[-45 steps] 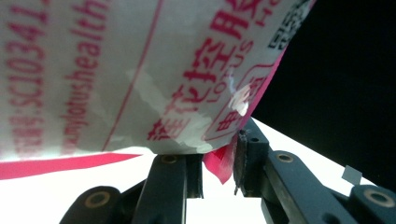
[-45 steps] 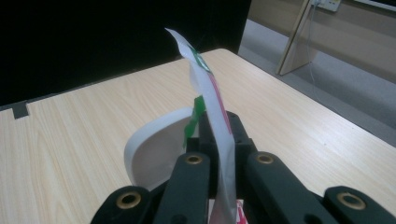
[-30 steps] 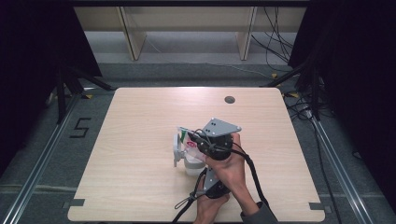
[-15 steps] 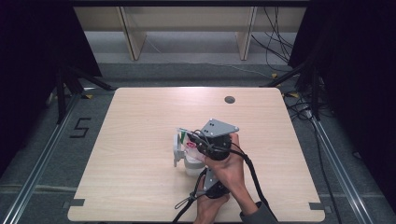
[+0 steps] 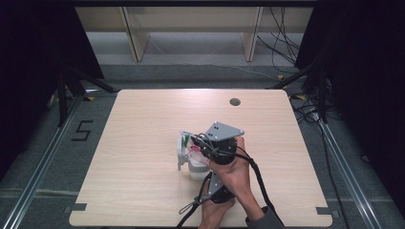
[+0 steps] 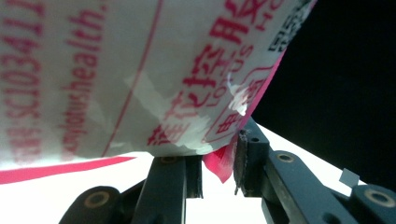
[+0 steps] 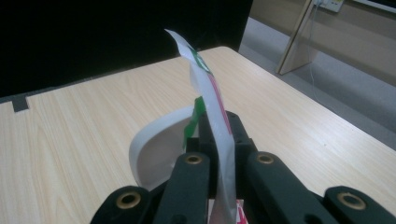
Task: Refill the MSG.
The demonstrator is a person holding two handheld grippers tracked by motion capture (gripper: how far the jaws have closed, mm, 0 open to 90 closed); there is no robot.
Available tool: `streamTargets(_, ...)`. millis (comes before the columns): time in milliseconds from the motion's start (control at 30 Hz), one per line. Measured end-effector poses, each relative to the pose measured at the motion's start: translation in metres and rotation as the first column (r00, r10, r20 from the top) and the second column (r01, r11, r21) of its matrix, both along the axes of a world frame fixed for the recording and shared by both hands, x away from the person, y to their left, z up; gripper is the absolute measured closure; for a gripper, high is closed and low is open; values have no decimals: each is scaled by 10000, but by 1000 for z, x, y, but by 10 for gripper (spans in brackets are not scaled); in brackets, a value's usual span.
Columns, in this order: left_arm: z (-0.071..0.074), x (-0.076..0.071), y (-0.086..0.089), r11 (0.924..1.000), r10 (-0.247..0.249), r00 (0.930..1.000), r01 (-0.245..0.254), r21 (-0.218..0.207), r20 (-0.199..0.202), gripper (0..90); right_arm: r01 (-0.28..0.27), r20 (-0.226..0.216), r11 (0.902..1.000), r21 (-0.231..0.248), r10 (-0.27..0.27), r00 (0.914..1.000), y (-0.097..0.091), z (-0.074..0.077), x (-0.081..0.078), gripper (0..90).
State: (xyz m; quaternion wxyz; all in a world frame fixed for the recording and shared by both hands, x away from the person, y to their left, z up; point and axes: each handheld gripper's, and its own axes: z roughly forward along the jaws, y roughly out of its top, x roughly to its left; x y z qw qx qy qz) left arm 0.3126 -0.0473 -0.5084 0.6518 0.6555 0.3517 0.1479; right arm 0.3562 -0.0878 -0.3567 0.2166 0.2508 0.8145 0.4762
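Packet (image 6: 140,74) of thin white film with red print is the thing in hand, a soft pouch held up just above the table (image 5: 143,143) near its middle, on the person's side of the dark hole (image 5: 234,101). Tearing off-line looks like the main risk: the right gripper (image 7: 219,140) is clenched on a narrow strip (image 7: 212,100) of the pouch's edge, white with green and red marks, and the strip stands up past the jaws and curls over at the tip, so a pull at an angle could rip that strip away short instead of opening the pouch. The left gripper (image 6: 219,165) has its jaws close together around a pink corner (image 6: 219,165) of the pouch; whether the pads truly press it I cannot tell, and if they do not, the corner may slip out under the pull. In the high view both hands crowd the pouch, the right hand (image 5: 234,171) over the left hand (image 5: 215,212), so the contents could spill onto the table beneath if the film gives suddenly. The film looks creased and glossy, with a ragged patch near the held corner, and a white curved rim (image 7: 154,140) shows beside the right gripper's jaws.
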Motion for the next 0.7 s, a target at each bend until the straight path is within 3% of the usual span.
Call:
streamTargets(67,0,0,1,10000,-8,10000,8,39,24,748,45,194,10000,-60,-43,9998,-1,0,1,893)
streamTargets(367,0,0,0,10000,-2,10000,2,29,31,749,-26,-87,9999,110,27,10000,-2,0,1,893)
streamTargets(467,0,0,1,10000,-17,10000,17,73,29,748,51,313,10000,46,-53,9995,-2,1,2,893)
streamTargets(500,0,0,1,10000,-6,10000,6,48,25,749,8,-46,9999,100,-7,10000,-2,0,1,893)
streamTargets(633,0,1,0,10000,4,10000,-4,20,41,749,0,144,10000,47,0,9999,-2,0,1,893)
streamTargets(700,-1,1,0,9999,97,9999,-97,65,-30,749,-16,-75,10000,90,17,10000,-2,0,2,893)
